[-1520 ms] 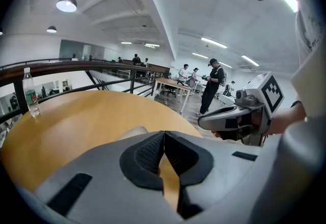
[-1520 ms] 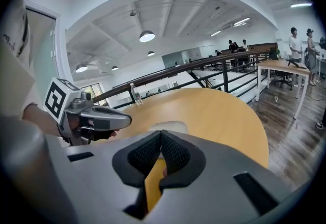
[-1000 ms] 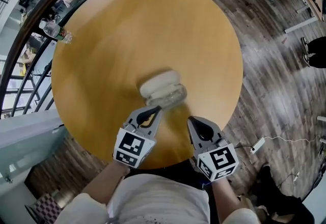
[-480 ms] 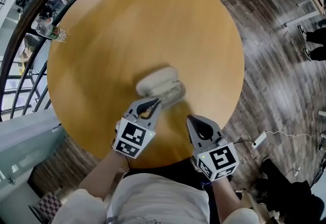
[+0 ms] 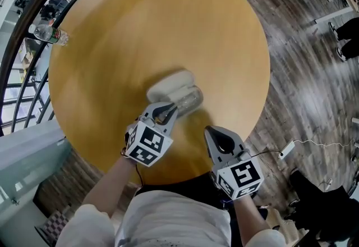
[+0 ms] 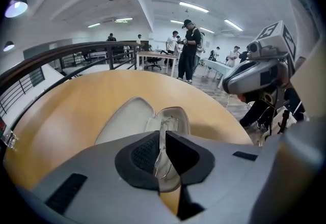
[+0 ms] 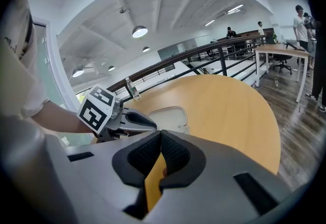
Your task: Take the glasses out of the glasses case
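An open pale glasses case (image 5: 170, 86) lies near the middle of the round wooden table (image 5: 112, 32). In the left gripper view its lid (image 6: 125, 120) lies flat to the left, its tray (image 6: 173, 116) right of it. My left gripper (image 5: 167, 110) reaches the near side of the case. Its jaws are shut on the thin clear rim of the glasses (image 6: 160, 161), which run from the tray to the left gripper (image 6: 163, 139). My right gripper (image 5: 216, 137) hovers over the near table edge, apart from the case. The right gripper (image 7: 160, 139) is shut with nothing in it.
A plastic water bottle (image 5: 48, 33) lies at the table's far left edge. A dark curved railing (image 5: 17, 44) runs behind the table. Wood floor (image 5: 303, 83) lies to the right. Several people and desks stand far off in the left gripper view.
My left gripper has moved forward to the near side of the case. The right gripper has stayed where it was.
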`<state>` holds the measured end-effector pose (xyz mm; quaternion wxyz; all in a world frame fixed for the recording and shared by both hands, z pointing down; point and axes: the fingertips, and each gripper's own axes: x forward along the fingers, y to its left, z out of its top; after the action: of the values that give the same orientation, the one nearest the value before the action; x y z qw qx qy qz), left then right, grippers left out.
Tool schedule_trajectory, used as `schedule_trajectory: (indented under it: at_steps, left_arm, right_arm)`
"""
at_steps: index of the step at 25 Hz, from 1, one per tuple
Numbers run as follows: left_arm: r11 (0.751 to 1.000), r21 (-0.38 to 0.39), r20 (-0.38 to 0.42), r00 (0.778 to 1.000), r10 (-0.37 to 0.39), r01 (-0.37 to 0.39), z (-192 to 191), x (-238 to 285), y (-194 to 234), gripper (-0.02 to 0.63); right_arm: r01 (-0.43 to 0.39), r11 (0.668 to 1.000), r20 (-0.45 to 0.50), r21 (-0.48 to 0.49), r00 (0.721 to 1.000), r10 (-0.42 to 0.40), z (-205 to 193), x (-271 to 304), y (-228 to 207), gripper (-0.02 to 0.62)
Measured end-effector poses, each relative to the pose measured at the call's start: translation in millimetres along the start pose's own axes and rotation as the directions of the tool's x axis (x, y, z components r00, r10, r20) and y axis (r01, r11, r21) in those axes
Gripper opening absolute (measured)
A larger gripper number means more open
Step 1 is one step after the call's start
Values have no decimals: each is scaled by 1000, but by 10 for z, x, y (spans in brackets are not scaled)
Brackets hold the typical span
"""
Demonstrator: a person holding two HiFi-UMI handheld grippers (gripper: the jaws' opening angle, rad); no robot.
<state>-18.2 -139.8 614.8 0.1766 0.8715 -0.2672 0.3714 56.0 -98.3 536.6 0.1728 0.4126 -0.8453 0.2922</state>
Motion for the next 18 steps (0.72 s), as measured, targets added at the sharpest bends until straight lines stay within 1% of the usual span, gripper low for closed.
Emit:
schedule_trajectory:
  at_steps: [1,3,7,14,18]
  left_arm:
    - [1000,2,-10,1000,-10,10,-12,21,-7,32]
    - [1000,4,-29,999,-31,31,-34,66,-24,98]
    - [998,14,-60,997,-54,55,-54,140,-15,98]
    - [995,7,-108,990,-95,96,-139,244,17,97]
    - [991,-2,-130,982,-136,137,-167,292,-20,86]
  right_arm:
    - [1,1000,-1,2,1000,-1,-7,2,-2,25]
    - [3,1000,-3,6,1000,-3,-20,-1,-12,25]
    - [5,1000,-4,13,1000,-5,-26,2,-32,25]
    - [9,1000,-6,24,1000,-9,-39,24,-59,25]
    - [19,999,-7,46,1000,-19,-60,18,-123,25]
